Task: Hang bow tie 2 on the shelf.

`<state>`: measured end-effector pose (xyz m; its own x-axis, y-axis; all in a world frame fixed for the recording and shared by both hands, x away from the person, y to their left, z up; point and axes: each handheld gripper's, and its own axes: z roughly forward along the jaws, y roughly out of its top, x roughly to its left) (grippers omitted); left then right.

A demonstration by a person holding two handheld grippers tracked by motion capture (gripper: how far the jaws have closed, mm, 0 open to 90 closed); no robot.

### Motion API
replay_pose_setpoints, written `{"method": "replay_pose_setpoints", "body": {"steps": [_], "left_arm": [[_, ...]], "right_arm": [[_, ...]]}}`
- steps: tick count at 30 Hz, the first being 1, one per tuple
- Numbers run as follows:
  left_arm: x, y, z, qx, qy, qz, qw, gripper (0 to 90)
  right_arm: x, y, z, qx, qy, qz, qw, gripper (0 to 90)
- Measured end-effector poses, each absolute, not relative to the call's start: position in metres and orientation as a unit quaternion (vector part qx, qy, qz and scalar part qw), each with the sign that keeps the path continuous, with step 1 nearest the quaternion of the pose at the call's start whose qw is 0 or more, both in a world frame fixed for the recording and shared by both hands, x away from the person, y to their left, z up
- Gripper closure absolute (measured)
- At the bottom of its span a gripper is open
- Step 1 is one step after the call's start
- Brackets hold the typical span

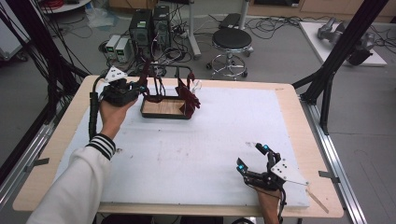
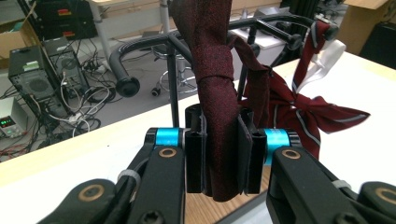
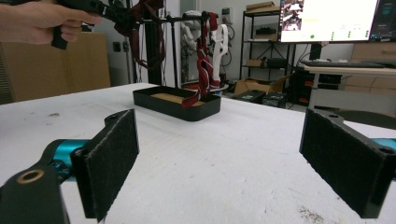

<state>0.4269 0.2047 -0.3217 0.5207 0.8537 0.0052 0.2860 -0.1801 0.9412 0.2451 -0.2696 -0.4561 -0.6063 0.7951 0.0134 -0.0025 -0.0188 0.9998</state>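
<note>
Dark red necktie (image 2: 217, 107) hung from the black rack (image 2: 173, 42) at the table's 11 o'clock, and the left gripper (image 2: 222, 158) had its pads clamped on the tie's lower length, just below the knot. A striped maroon bow tie (image 2: 308, 116) hung at 3 o'clock of it, over the black tray (image 1: 164, 115). The right gripper (image 1: 254, 158) rested at the white mat's (image 1: 196, 154) 5 o'clock, its jaws spread wide with nothing between them, well apart from the rack.
</note>
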Motion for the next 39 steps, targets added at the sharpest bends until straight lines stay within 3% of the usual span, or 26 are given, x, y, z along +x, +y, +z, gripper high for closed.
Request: {"method": "replay_pose_setpoints", "body": {"steps": [22, 32, 39], "left_arm": [[0.444, 0.204, -0.341, 0.702, 0.432, 0.303, 0.479, 75.9], [0.441, 0.200, -0.349, 0.714, 0.429, 0.318, 0.453, 75.8], [0.443, 0.204, -0.363, 0.727, 0.446, 0.301, 0.427, 75.8]], "right_arm": [[0.245, -0.269, -0.456, 0.317, 0.628, 0.639, 0.310, 11.0], [0.245, -0.269, -0.456, 0.316, 0.629, 0.639, 0.310, 10.9], [0.245, -0.269, -0.456, 0.317, 0.629, 0.639, 0.309, 11.0]]}}
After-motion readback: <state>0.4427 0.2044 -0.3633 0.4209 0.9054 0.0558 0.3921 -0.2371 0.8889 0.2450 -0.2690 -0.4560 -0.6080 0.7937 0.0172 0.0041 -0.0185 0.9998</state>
